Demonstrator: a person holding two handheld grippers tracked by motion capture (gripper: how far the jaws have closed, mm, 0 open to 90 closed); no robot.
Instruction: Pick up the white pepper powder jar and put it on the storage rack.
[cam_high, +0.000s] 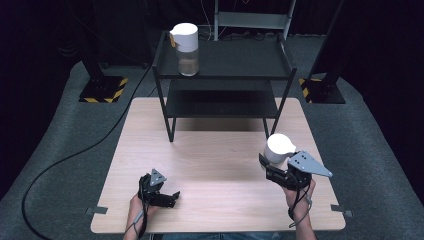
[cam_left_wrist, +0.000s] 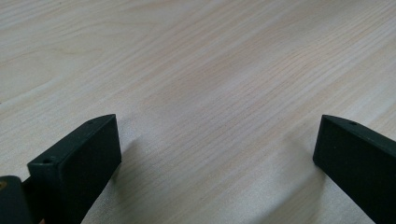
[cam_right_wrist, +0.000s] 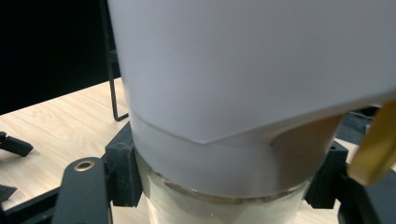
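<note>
Your tabletop (cam_left_wrist: 210, 70) is pale wood, matt, fine straight grain. Your held jar (cam_right_wrist: 224, 200) has a clear glossy glass body under a smooth matt white plastic lid (cam_right_wrist: 252, 70). Shelf rack (cam_high: 225, 62) looks like matt black metal. Floor (cam_high: 60, 150) is rough grey carpet.

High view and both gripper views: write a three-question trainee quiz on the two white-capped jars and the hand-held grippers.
1. True or false: the right hand-held gripper is shut on a white-capped jar.
2. Where does the other jar stand? A) top shelf of the black rack B) wooden table C) floor
3. Fill in: the left hand-held gripper has its jaws ____ over bare wood.

Key: 1 true; 2 A; 3 open.
</note>
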